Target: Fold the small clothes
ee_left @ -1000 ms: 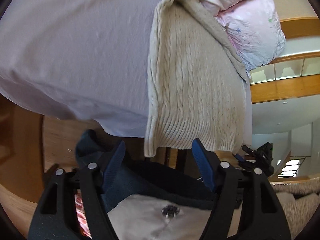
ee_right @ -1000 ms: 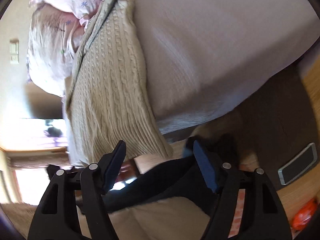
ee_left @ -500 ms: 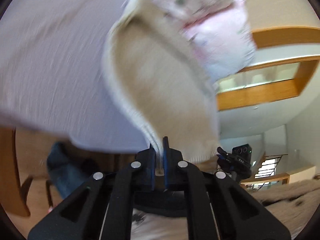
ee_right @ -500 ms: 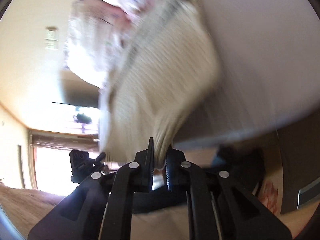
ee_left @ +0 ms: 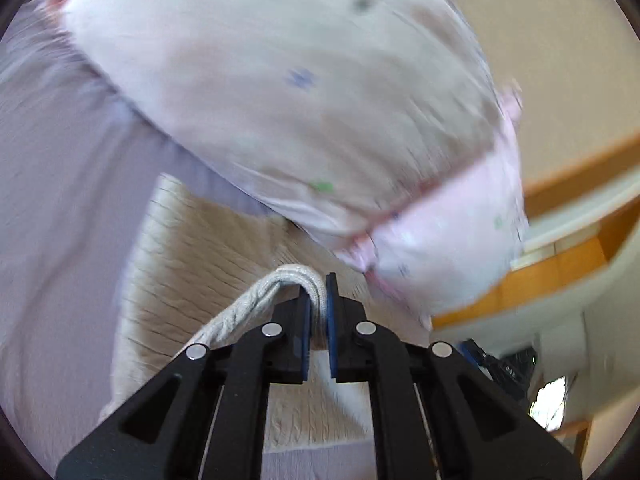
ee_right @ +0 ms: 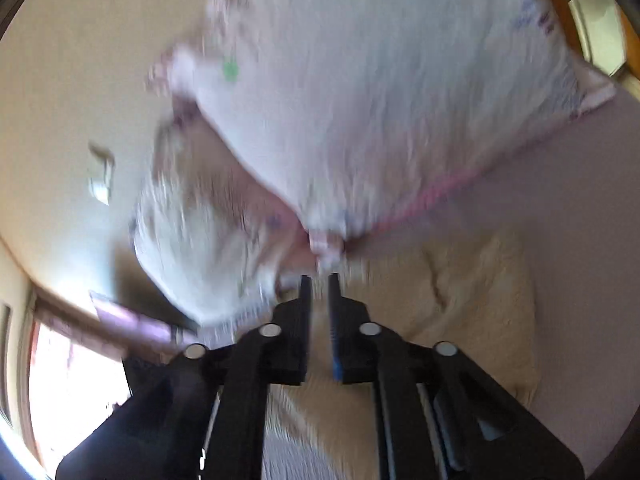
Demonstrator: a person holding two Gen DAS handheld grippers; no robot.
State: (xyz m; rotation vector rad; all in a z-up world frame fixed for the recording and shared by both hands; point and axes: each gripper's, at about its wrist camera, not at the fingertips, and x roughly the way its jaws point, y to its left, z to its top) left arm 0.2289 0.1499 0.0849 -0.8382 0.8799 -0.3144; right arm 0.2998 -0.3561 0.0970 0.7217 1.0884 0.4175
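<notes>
Across the bed (ee_left: 48, 208), under lilac sheet, spread flat: cream cable-knit sweater (ee_left: 200, 256), upper end reaching the floral pillow (ee_left: 304, 92), presumably laid out so for folding. Ribbed hem doubled over and lifted clear of the body, judged mid-fold, carried toward the pillow end. Left claw (ee_left: 318, 312) nearly closed, pinching that hem between blue pads, knit looping off to its left. Right claw (ee_right: 319, 312) narrow, only a slit between jaws; pinched cloth not discernible through blur, sweater just beneath and beyond.
</notes>
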